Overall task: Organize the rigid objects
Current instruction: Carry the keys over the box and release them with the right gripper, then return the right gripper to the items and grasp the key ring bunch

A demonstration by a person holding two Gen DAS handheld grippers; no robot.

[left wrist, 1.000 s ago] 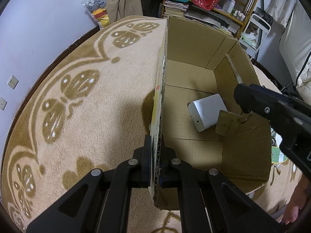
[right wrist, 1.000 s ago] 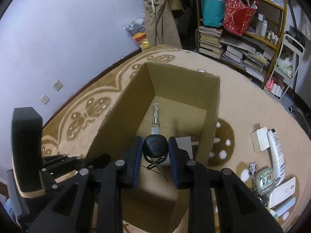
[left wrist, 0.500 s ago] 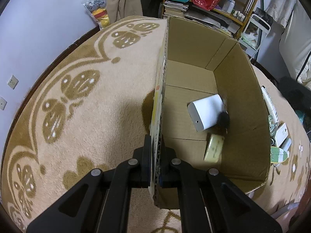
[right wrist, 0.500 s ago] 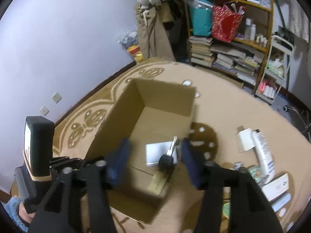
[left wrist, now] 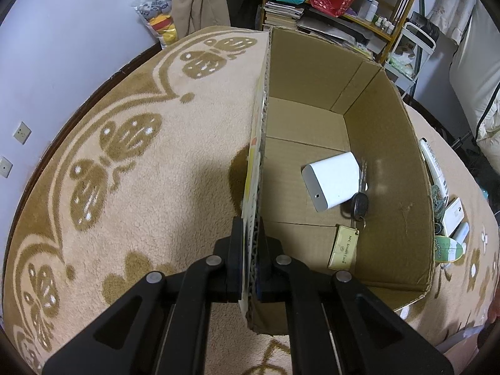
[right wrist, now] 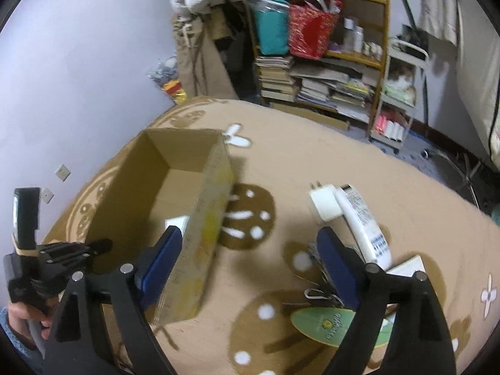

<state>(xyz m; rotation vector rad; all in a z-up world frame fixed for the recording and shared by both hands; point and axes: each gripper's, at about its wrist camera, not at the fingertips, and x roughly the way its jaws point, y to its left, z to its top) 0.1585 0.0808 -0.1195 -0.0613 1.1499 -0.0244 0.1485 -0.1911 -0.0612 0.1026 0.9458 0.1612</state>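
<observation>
Jaws: left gripper [left wrist: 251,262] pinching box wall [left wrist: 261,143], right gripper [right wrist: 250,259] opening (empty, over carpet [right wrist: 312,162]).

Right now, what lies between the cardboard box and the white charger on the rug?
Only bare rug, with a brown patch of its pattern; nothing lies between the box and the charger. The right wrist view shows it.
</observation>
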